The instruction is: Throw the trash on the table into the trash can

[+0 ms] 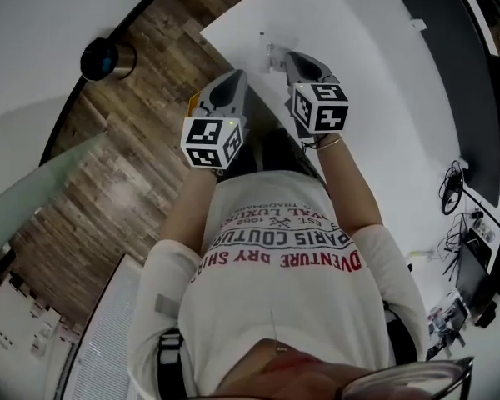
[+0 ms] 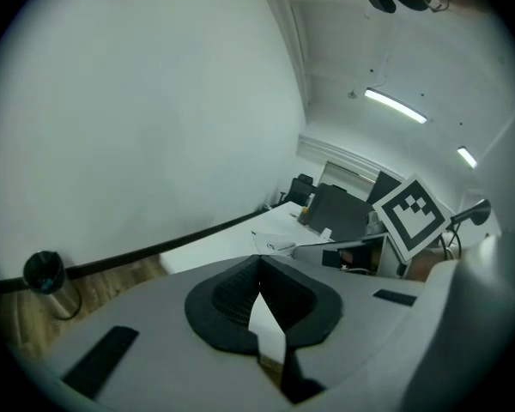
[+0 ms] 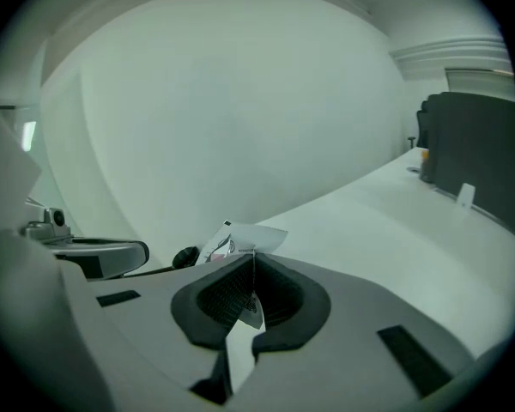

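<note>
As right gripper point(image 3: 253, 256) pinches wrapper point(image 3: 240, 239), long axis runs along gripper.

We held the left gripper point(image 1: 233, 80) and the right gripper point(image 1: 285, 58) side by side at center frame, pointing toward the corner of the white table point(image 1: 375, 65). A small pale scrap point(image 1: 272, 55) showed at the right gripper's tip. The trash can point(image 1: 100, 58) stood at upper left on the wood floor point(image 1: 133, 165).
</note>
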`<action>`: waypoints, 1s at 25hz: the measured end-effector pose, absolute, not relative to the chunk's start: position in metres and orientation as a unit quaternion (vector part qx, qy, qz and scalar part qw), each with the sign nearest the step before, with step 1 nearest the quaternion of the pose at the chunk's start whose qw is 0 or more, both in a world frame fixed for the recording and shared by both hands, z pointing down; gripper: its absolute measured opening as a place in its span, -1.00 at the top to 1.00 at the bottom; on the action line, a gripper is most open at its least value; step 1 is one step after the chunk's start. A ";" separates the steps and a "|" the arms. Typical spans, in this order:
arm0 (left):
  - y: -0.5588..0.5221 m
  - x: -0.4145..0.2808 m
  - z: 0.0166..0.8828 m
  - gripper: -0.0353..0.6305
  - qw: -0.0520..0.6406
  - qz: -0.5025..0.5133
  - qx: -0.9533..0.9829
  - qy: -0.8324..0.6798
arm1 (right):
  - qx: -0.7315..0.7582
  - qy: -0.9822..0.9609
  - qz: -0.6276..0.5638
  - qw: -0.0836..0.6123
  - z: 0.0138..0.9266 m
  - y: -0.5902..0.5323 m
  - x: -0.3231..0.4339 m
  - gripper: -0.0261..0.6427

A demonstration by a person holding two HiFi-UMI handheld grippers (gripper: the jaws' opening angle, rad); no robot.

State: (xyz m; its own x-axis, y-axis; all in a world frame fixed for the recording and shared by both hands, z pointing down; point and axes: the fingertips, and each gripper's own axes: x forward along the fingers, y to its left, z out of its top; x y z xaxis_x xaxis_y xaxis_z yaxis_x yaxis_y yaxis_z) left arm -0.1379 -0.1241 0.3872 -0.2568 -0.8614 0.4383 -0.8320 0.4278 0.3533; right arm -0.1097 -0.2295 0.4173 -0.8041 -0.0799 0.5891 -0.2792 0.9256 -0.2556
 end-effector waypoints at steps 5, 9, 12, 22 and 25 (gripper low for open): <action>-0.008 -0.190 0.409 0.82 0.310 -0.054 0.462 -0.829 | 0.006 -0.934 0.149 0.324 0.439 -0.110 -0.172 0.84; 0.069 -0.217 0.442 0.82 0.330 -0.068 0.421 -0.842 | -0.045 -0.923 0.140 0.357 0.476 -0.030 -0.204 0.84; 0.114 -0.224 0.476 0.82 0.357 -0.084 0.387 -0.846 | -0.080 -0.907 0.124 0.396 0.512 0.018 -0.212 0.84; 0.190 -0.206 0.616 0.82 0.421 -0.121 0.305 -0.846 | -0.145 -0.848 0.095 0.500 0.685 0.093 -0.189 0.84; 0.199 -0.180 0.671 0.82 0.436 -0.128 0.289 -0.842 | -0.148 -0.835 0.091 0.522 0.749 0.102 -0.162 0.83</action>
State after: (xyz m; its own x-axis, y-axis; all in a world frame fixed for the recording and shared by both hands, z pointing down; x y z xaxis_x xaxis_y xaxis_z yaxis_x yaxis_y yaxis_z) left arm -0.1799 0.1986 0.6710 -0.4516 -0.5990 0.6612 -0.3757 0.7999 0.4681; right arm -0.1621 0.1022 0.7495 -0.4110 0.3420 0.8451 0.1512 0.9397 -0.3067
